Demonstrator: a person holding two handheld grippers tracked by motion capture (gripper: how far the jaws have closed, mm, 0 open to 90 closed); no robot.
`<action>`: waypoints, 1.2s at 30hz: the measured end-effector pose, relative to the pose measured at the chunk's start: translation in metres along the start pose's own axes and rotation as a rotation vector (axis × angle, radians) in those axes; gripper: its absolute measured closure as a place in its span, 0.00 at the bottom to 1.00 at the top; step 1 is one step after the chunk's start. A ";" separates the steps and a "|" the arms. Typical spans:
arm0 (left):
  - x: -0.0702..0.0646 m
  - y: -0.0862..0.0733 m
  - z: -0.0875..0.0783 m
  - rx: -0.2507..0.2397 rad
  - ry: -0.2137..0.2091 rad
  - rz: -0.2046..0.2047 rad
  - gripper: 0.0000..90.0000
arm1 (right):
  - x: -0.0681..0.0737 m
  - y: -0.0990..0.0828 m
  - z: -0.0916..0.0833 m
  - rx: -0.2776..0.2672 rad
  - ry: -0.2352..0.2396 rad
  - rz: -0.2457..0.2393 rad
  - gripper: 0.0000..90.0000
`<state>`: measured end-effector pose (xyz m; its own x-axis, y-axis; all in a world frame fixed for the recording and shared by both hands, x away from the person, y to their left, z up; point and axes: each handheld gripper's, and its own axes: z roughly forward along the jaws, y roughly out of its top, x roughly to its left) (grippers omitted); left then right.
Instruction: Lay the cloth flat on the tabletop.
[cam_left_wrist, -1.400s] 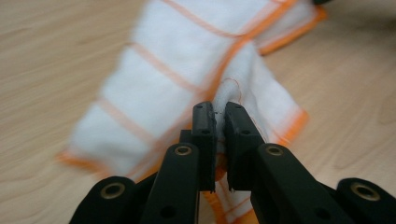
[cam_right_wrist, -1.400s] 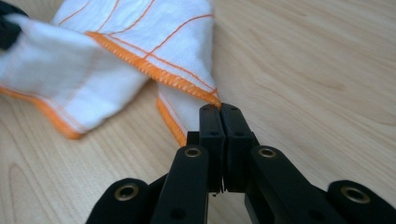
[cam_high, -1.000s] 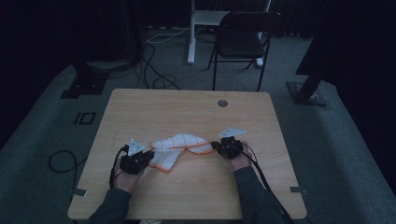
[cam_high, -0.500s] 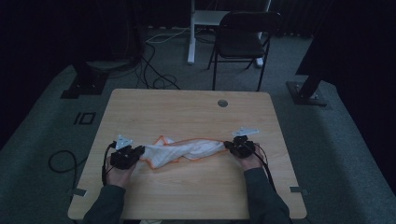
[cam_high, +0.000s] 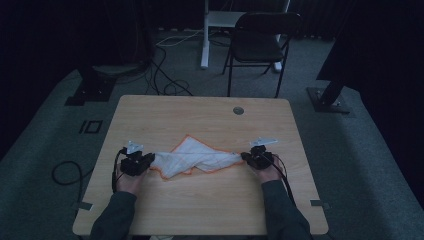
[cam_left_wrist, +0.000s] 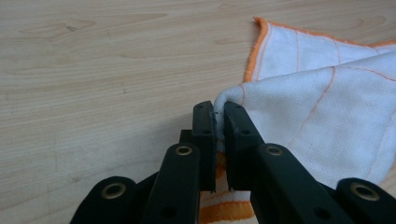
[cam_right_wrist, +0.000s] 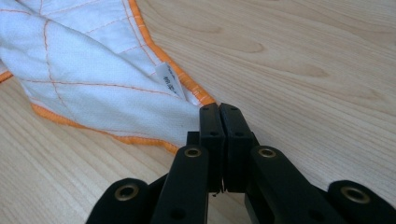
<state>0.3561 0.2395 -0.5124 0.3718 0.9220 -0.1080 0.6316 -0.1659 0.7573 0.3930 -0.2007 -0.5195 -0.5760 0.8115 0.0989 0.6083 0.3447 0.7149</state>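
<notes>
High view: cloth (cam_high: 197, 157) stretched low over surface (cam_high: 200, 115), left tongs (cam_high: 146, 162) and right tongs (cam_high: 246, 157) each pinching a corner. I judge thin bite; harder pull may slip corner free.

cloth (cam_left_wrist: 322, 112): white woven, orange hem | table (cam_high: 200, 115): pale wood, matt | tongs (cam_left_wrist: 219, 116): black plastic
</notes>
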 end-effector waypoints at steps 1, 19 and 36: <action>0.001 0.001 0.001 -0.001 0.004 -0.001 0.94 | 0.000 0.000 0.000 -0.001 -0.002 -0.001 0.99; 0.006 0.012 0.014 -0.014 0.015 -0.011 0.78 | 0.000 0.003 0.011 -0.017 -0.015 0.020 0.99; -0.069 0.011 -0.017 -0.067 -0.122 0.176 0.79 | 0.002 0.004 0.011 -0.019 -0.014 0.014 0.99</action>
<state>0.3260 0.1798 -0.4856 0.5544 0.8311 -0.0445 0.5043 -0.2929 0.8124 0.4004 -0.1926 -0.5238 -0.5597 0.8226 0.0998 0.6061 0.3242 0.7263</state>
